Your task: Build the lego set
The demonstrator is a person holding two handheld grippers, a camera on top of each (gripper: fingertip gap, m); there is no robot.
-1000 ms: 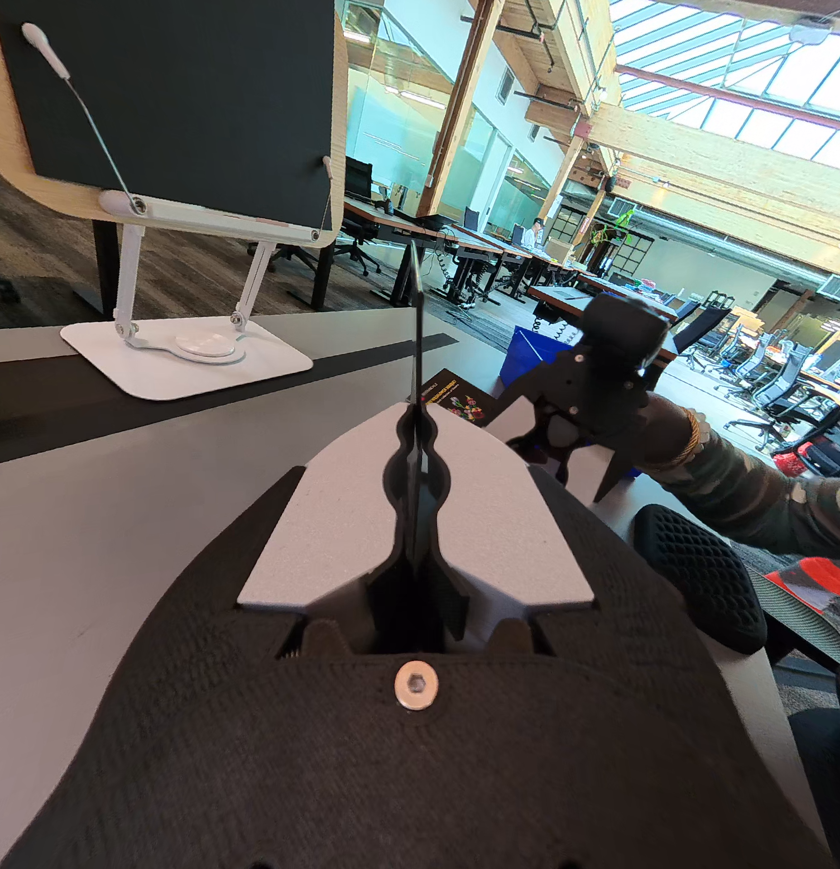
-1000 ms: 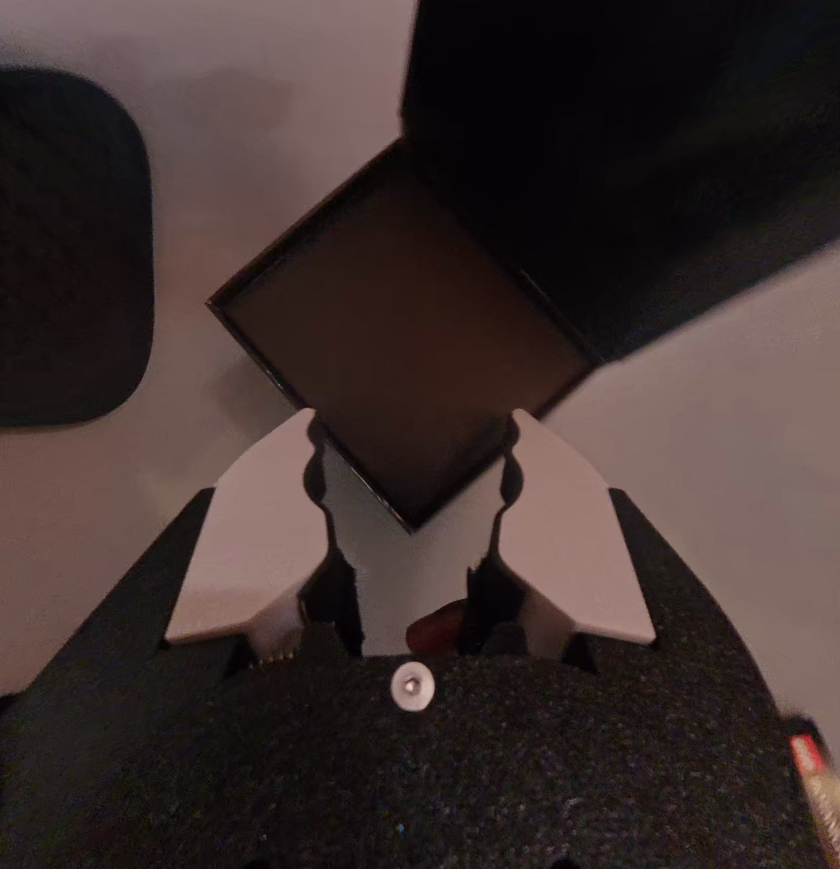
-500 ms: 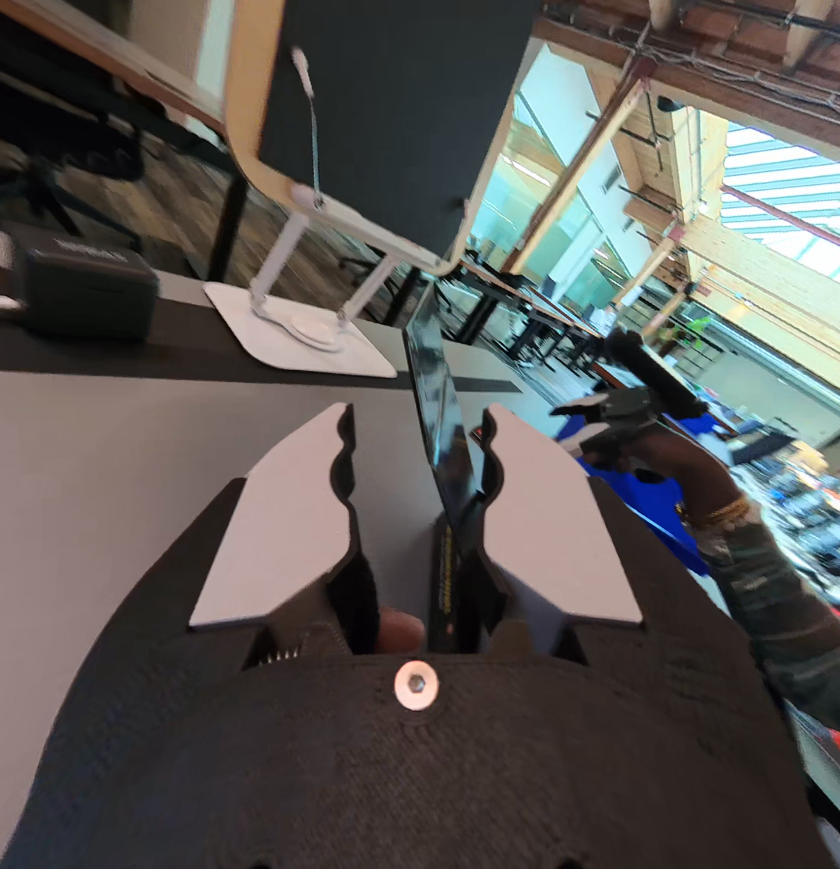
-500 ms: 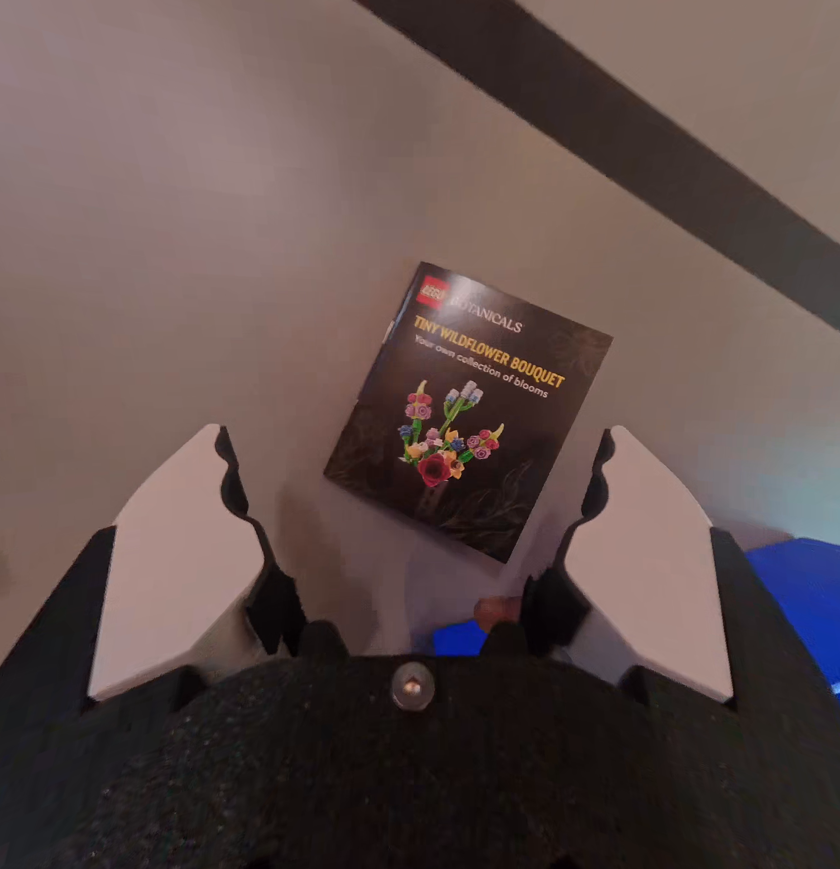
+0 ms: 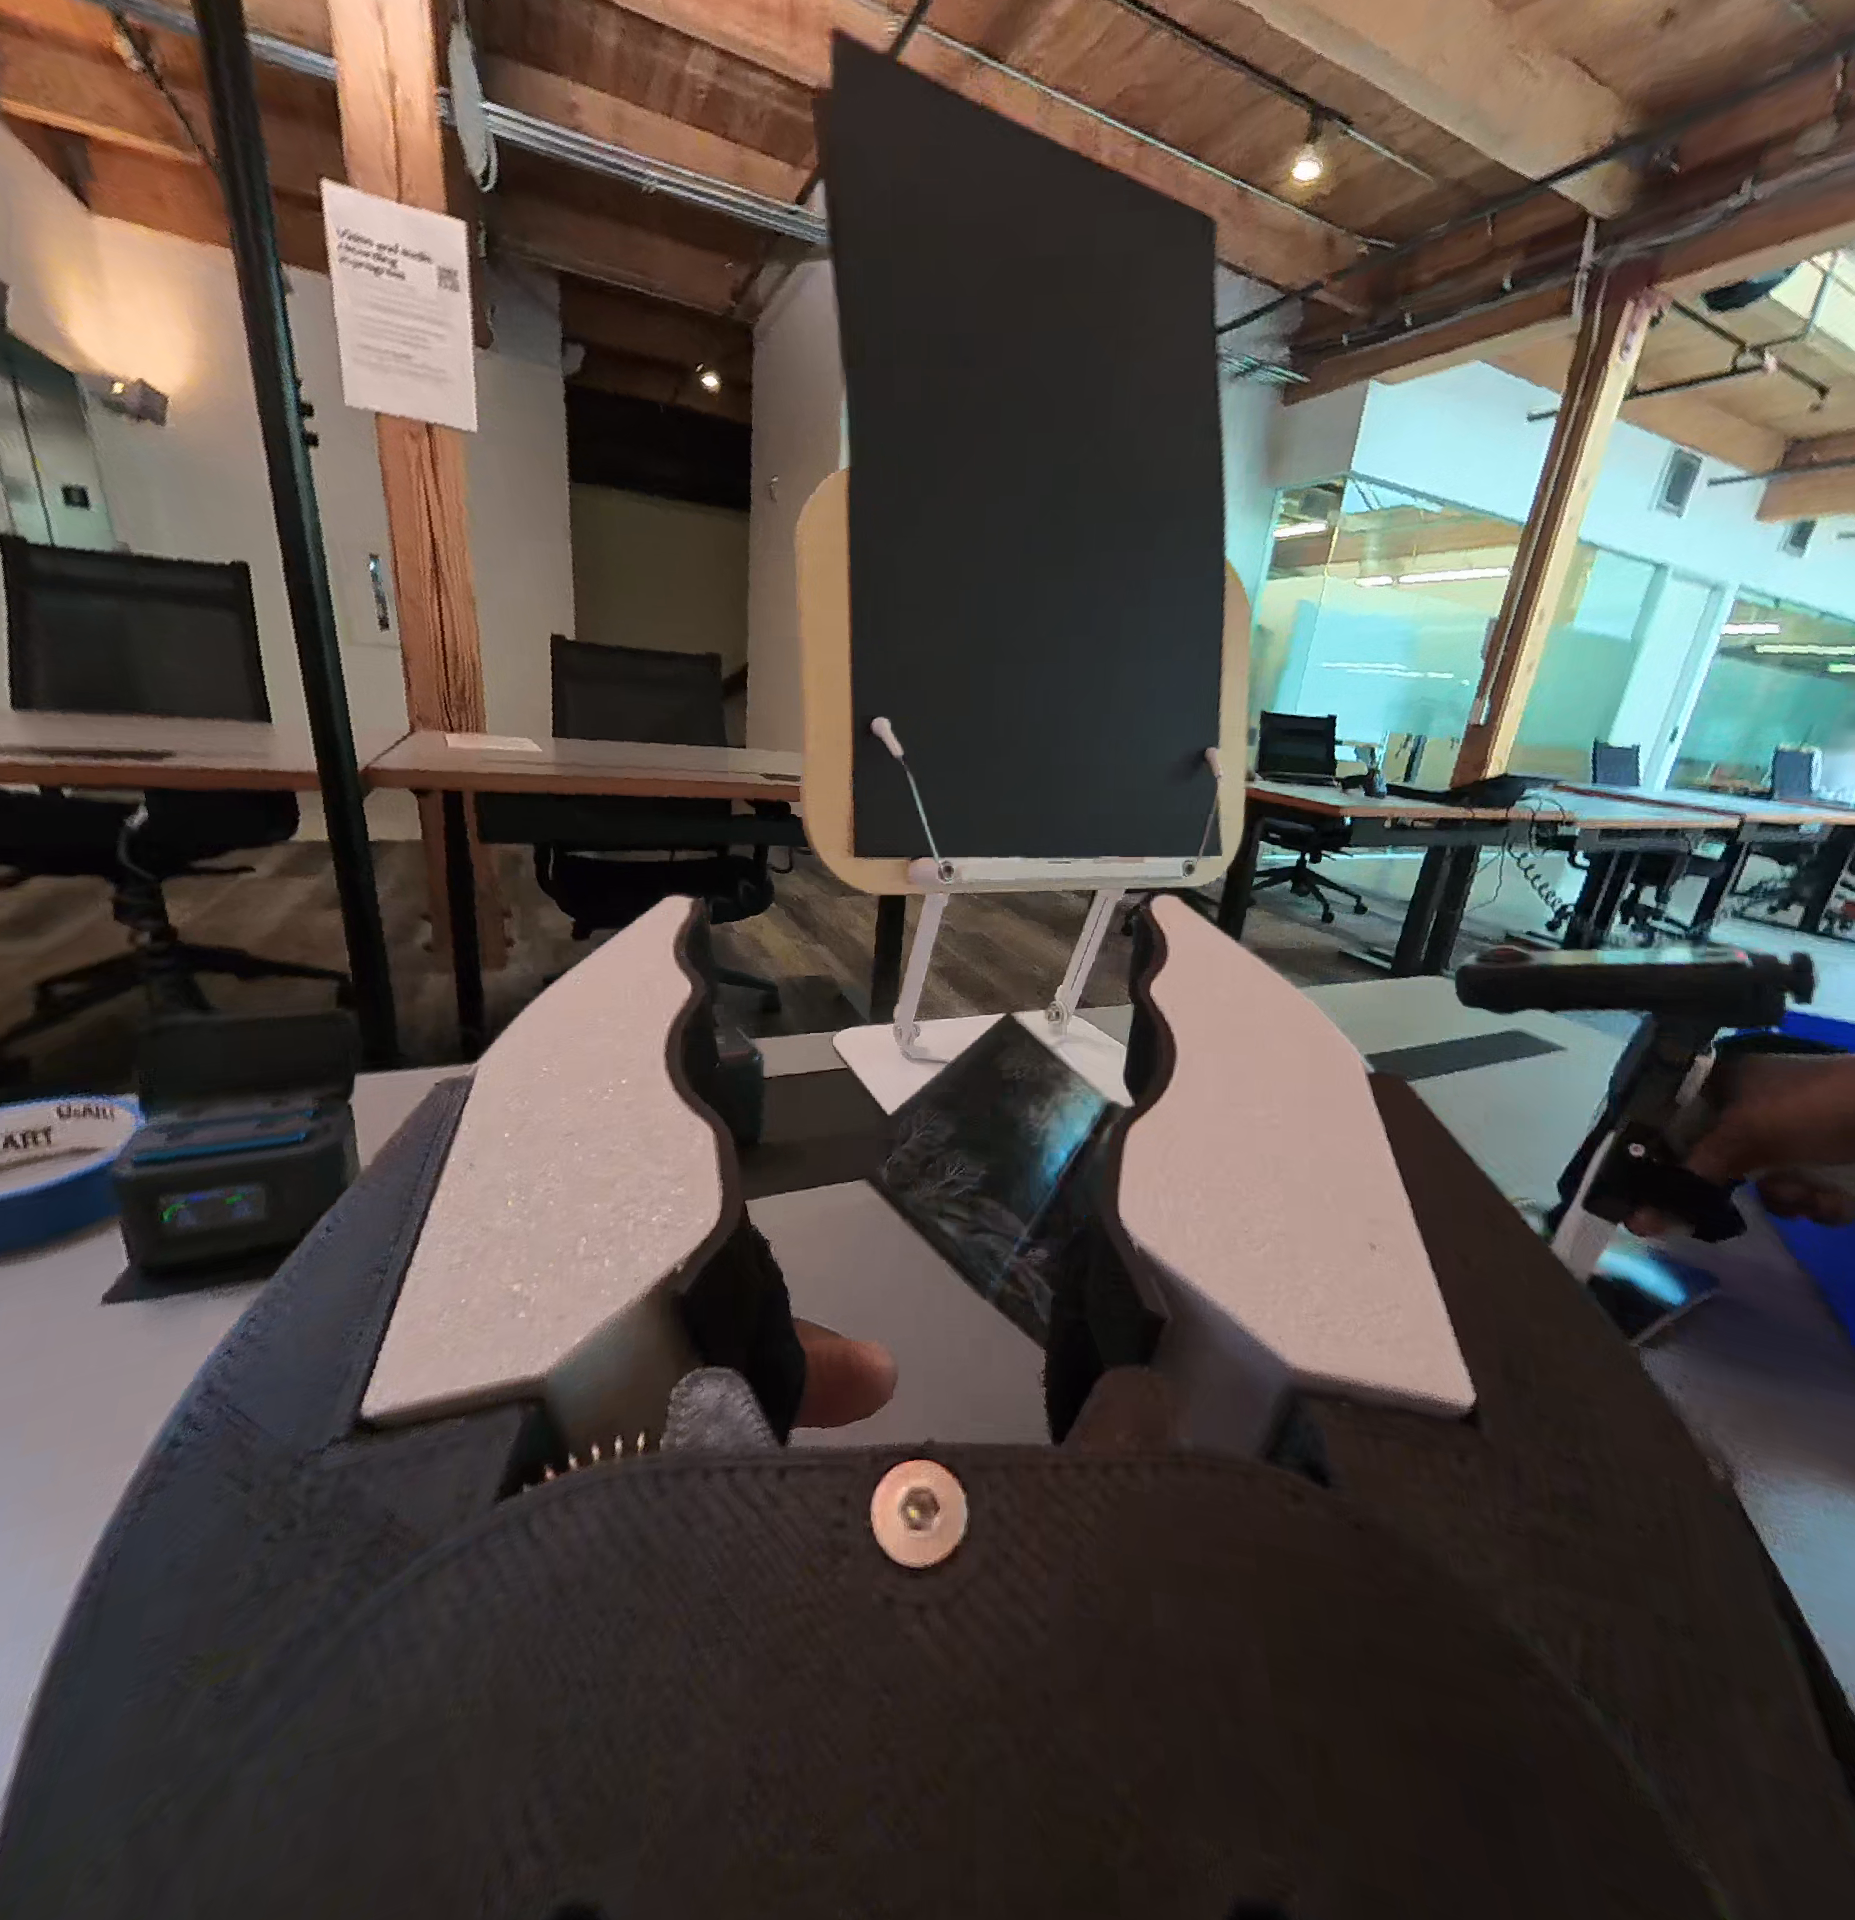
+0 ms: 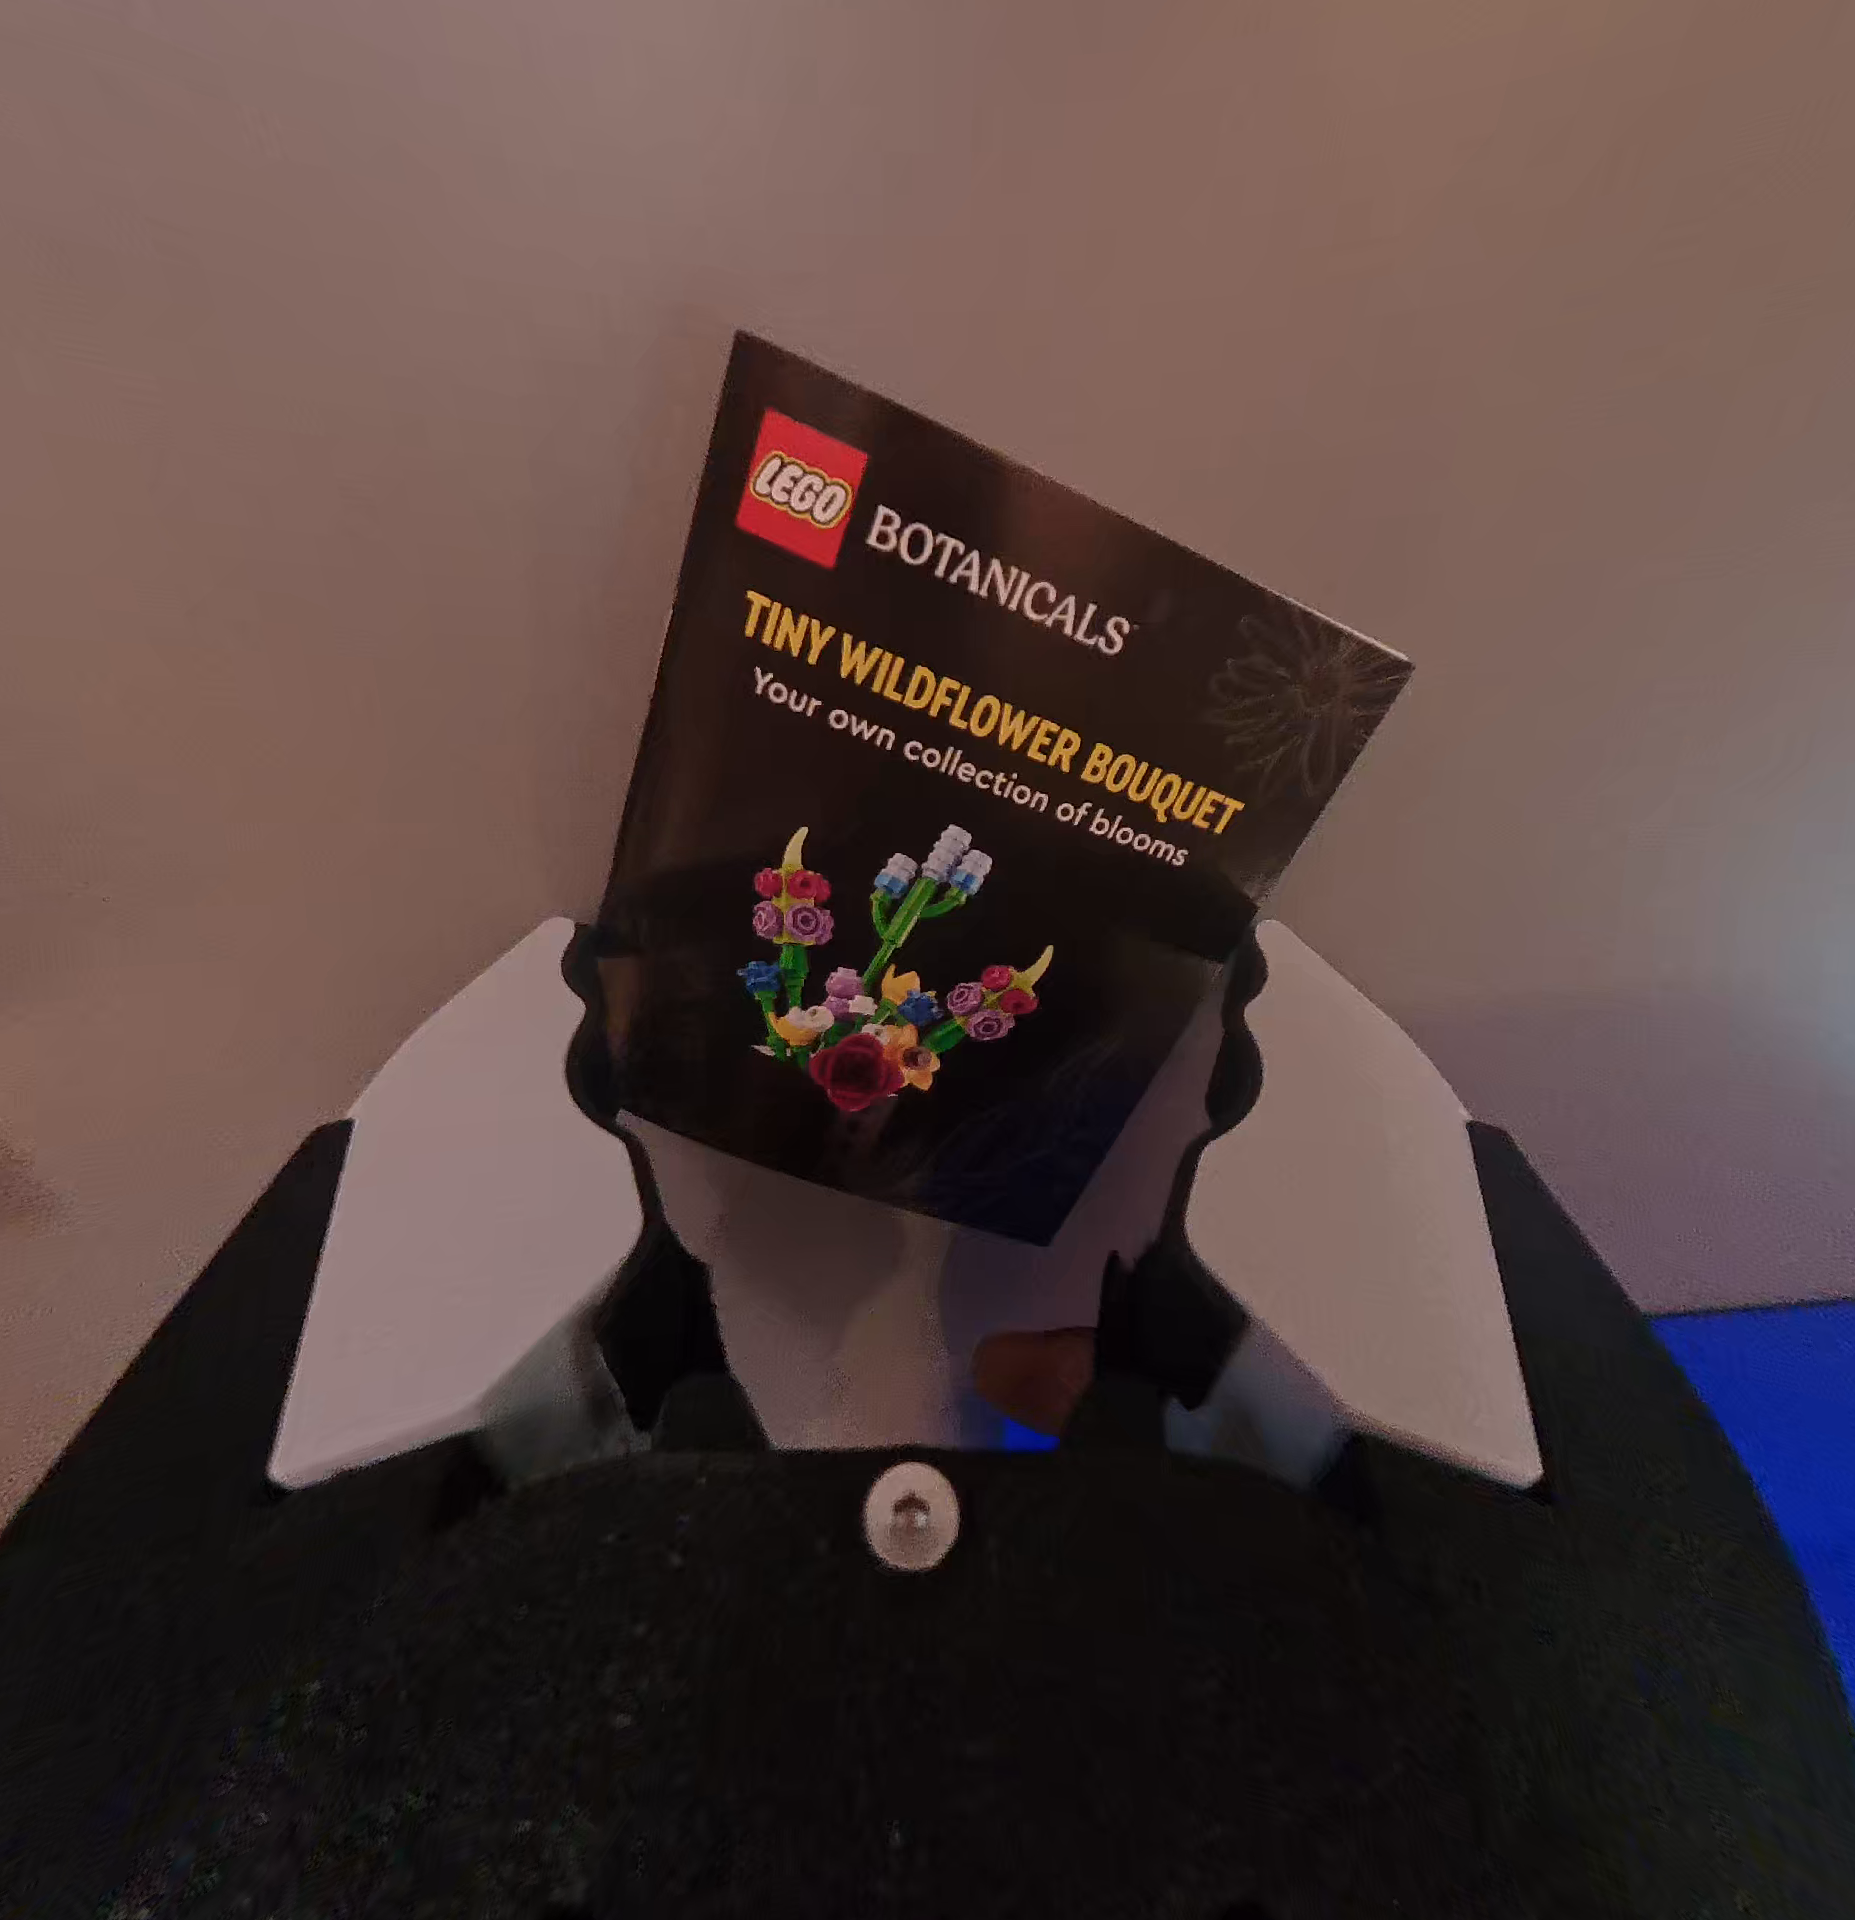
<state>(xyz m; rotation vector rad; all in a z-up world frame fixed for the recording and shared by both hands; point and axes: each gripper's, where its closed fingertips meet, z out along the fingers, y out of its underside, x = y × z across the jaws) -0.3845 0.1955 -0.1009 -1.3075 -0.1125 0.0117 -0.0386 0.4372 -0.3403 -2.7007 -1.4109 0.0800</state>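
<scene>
Lego instruction booklet [image 6: 964,790], black paper with a flower-bouquet picture, lies flat on the grey matte table [image 6: 279,520]. We see the wooden book stand [image 5: 1027,520] with its black board upright at the far side of that table. Left gripper [image 5: 918,906]: fingers apart; one second ago they were clamped on the dark glossy printed sheet [image 5: 996,1164], which now leans loose against the right-hand finger. Right gripper [image 6: 915,930]: fingers apart, one on each side of the booklet's lower half; half a second ago the booklet lay farther ahead of them.
</scene>
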